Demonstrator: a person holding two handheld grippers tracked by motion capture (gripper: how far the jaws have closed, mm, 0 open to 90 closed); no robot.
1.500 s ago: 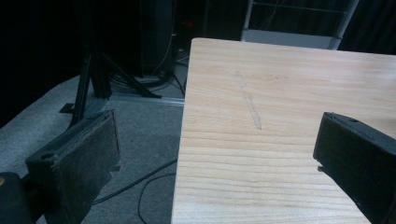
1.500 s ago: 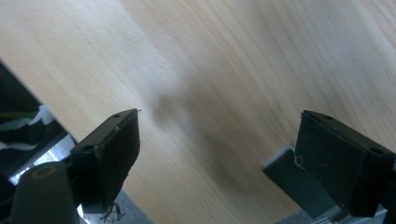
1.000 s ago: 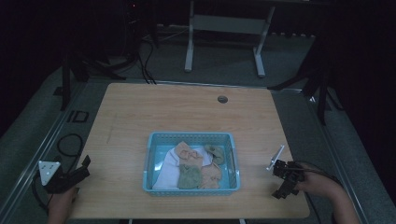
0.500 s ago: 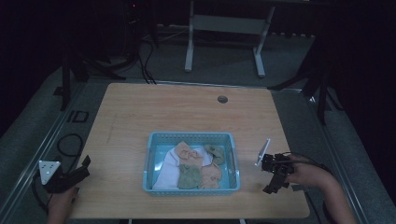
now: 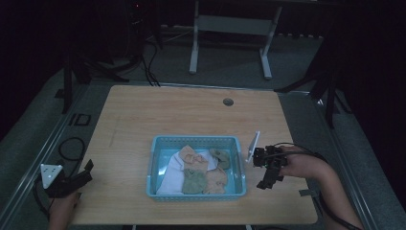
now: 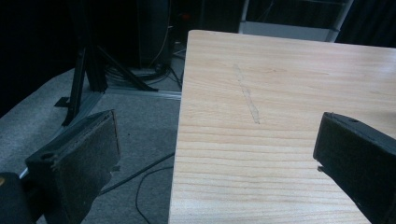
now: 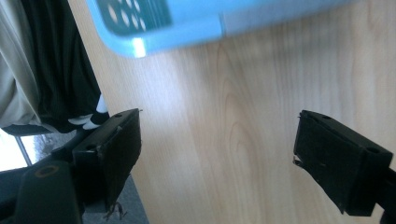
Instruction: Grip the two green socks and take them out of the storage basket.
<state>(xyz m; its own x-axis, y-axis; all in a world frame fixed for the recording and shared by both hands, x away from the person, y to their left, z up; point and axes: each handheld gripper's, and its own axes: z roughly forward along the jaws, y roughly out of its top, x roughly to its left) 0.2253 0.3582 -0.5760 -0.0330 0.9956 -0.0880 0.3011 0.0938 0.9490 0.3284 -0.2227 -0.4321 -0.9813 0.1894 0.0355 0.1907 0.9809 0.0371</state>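
Observation:
A light blue plastic basket sits at the middle of the wooden table, toward the front. It holds several small cloths: a white one, a peach one and a green one. My right gripper hovers just right of the basket, jaws open and empty, pointing down at the tabletop. In the right gripper view the basket's corner lies beyond the open right gripper. My left gripper rests at the table's front left corner; the left gripper view has this gripper open over the table edge.
A round cable hole is set in the table's far side. Cables lie on the grey floor left of the table. A metal frame with legs stands behind it. Bare wood lies behind the basket.
My right gripper has moved left, from near the table's right edge to just beside the basket. The left gripper has stayed put.

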